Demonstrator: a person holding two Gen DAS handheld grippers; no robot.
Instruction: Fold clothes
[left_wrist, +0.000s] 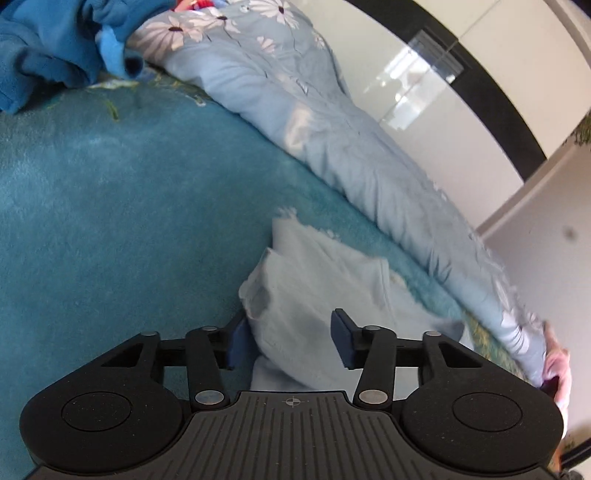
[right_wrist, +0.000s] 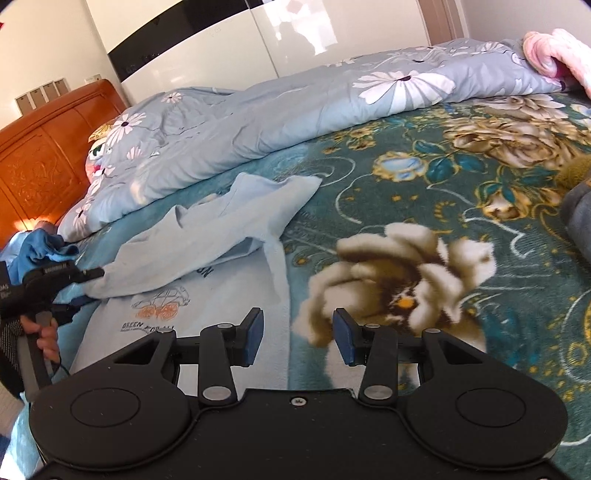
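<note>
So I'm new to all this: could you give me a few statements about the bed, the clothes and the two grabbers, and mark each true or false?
1. The pale blue shirt lies on the teal floral blanket. True.
2. The right gripper is clamped on the shirt. False: its jaws stand open over the blanket with nothing between them.
3. The shirt has a small car print. True.
4. The left gripper is shut. False: its jaws stand apart, with shirt cloth lying between them.
5. The daisy-patterned quilt is folded into a neat square. False: it lies bunched along the far side of the bed.
</note>
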